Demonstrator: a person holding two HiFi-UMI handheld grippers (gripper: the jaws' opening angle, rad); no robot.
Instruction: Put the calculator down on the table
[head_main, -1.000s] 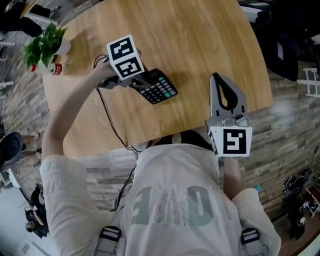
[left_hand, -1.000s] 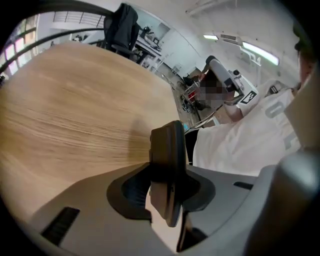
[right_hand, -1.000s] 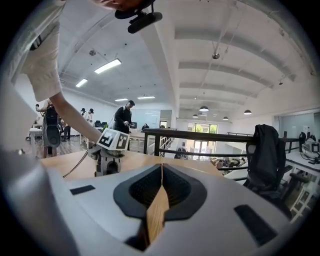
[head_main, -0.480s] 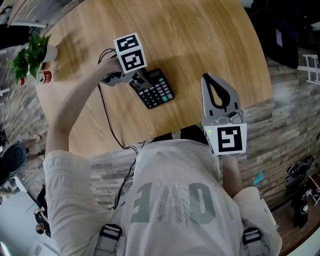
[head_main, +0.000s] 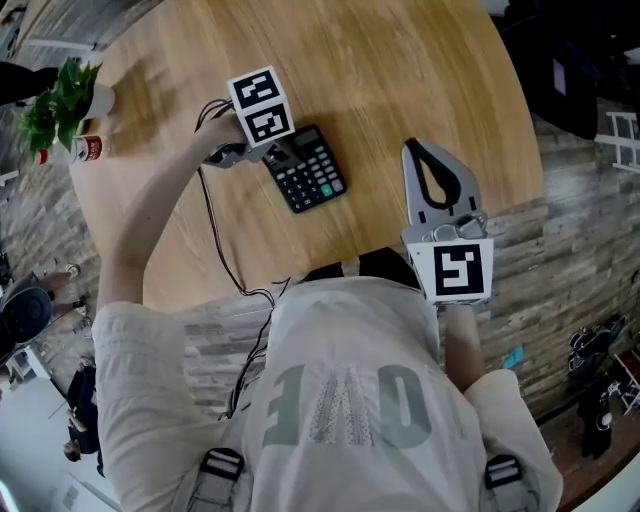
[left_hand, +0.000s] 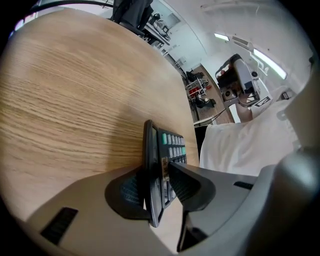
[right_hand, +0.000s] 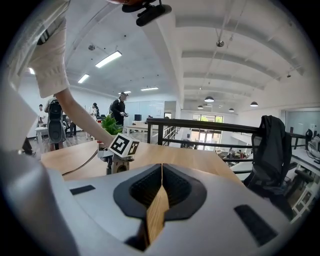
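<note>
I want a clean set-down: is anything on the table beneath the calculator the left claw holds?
Nothing visible. The left claw grips the calculator over bare table; the cable and potted plant lie off to the side.

- This is a large open-plan office or shared work hall, not a home.
- Long strip lights (right_hand: 108, 58) and round lamps (right_hand: 209, 99) hang under a high white vaulted ceiling (right_hand: 240, 40).
- A dark railing (right_hand: 210, 125) runs behind the round wooden bench (head_main: 400, 90), with more tables beyond it.
- Several people (right_hand: 119, 109) stand about in the background.
- A dark jacket (right_hand: 270, 150) hangs over a chair.
- A potted plant (head_main: 60, 95) stands at the bench's edge.
- The floor (head_main: 570, 230) is grey wood-look planking.
</note>
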